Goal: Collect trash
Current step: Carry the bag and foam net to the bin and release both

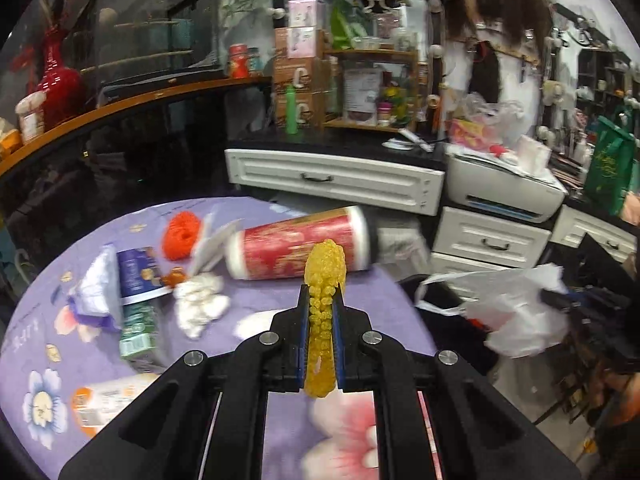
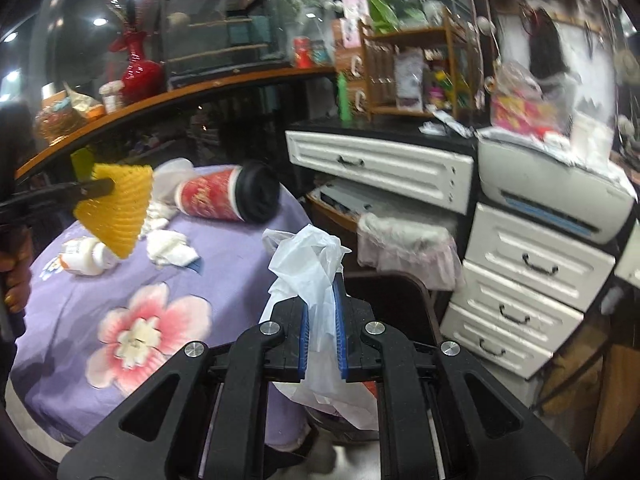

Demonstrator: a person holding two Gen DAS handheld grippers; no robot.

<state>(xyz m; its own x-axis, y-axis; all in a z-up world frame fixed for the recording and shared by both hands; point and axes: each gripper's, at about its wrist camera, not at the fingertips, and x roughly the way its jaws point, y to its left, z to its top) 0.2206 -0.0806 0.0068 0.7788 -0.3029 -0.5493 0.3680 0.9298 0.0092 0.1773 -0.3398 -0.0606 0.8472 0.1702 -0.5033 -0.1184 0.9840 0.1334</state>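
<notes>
My left hand-held gripper (image 1: 322, 300) pinches yellow foam netting (image 1: 323, 276); right hand-held gripper (image 2: 322, 308) clamps the plastic bag (image 2: 308, 256). Next: netting into bag.

This looks like a small shop or studio with a service counter: a long curved counter with a wooden top (image 1: 132, 100) runs along the back, carrying a red vase (image 1: 56, 80) and jars, with a glass display case (image 1: 160, 24) behind it. Beside it a black worktop over white drawers (image 1: 332, 178) holds stacked product boxes (image 1: 298, 76), a wooden shelf rack (image 1: 372, 92) crammed with small goods, and a printer (image 1: 504, 188) at its right end. Ornaments and a dark hairpiece (image 1: 496, 4) hang on the wall above, and a round table under a purple flowered cloth (image 2: 168, 280) stands in front.
</notes>
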